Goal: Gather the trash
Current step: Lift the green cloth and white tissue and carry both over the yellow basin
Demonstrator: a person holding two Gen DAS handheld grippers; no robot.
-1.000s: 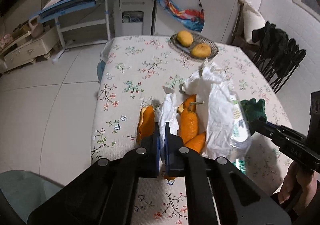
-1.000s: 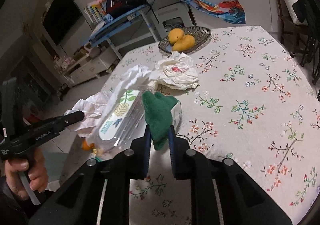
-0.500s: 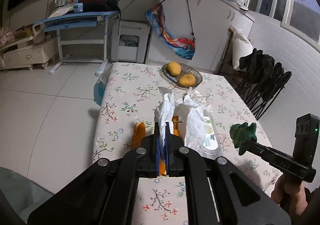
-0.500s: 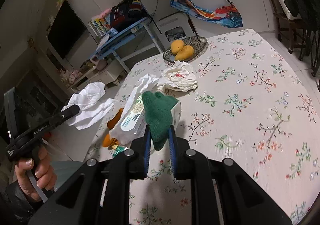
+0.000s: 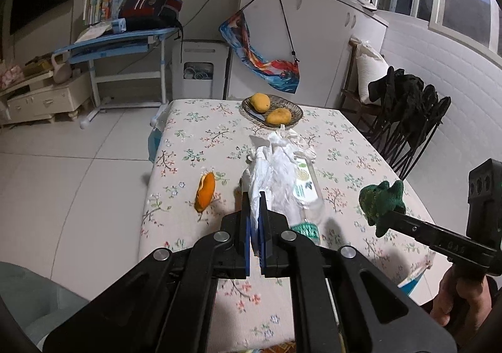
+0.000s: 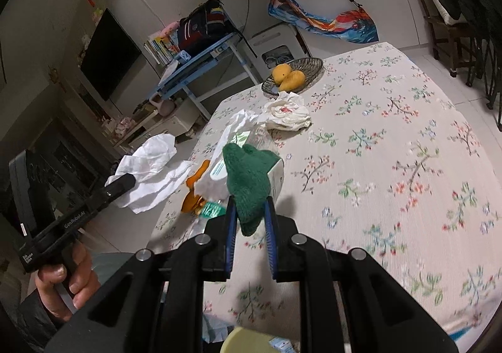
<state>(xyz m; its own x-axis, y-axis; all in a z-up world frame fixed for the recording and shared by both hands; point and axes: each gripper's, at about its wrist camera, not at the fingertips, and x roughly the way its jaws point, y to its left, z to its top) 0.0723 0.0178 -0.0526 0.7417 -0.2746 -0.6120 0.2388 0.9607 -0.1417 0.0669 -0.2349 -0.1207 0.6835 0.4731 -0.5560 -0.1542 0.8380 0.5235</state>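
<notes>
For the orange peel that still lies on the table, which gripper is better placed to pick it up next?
Probably left, after it drops its load. The orange peel lies just left of the left gripper, which is shut on a white tissue. The right gripper, shut on a green knitted piece, is on the far side.

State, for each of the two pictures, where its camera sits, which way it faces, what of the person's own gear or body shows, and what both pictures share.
Left wrist: sits behind the left gripper, shut on white tissue, facing the table; the right gripper shows.
Right wrist: sits behind the right gripper, shut on green cloth; the left gripper and its hand show.
Shared: fruit basket, orange peel.
</notes>
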